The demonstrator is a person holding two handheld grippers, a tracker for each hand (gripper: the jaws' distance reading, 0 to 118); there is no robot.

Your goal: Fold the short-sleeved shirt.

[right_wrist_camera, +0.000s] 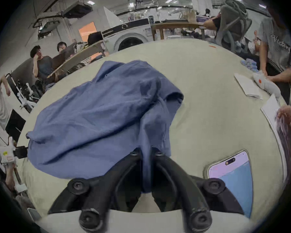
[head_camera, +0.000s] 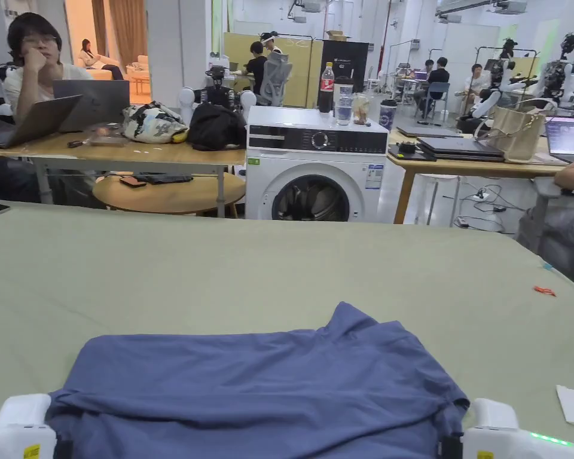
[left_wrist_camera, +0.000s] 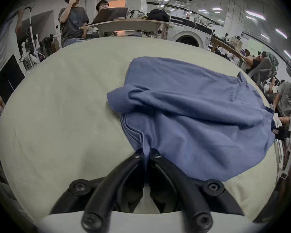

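Shirt pinched at both near corners, fold in progress

Blue shirt [left_wrist_camera: 196,119] cloth sits clamped between my left gripper [left_wrist_camera: 146,154] jaws; likewise my right gripper [right_wrist_camera: 147,152]. Beyond them it drapes over the table [head_camera: 220,263]. Next, I judge: carry both corners forward evenly.

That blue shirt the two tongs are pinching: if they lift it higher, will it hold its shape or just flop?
Probably flop. The blue shirt already sags and bunches into soft folds between the left tongs and the right tongs, so it looks limp. It seems light: thin cloth, held by small pinches. It may slide easily over the smooth green table cover.
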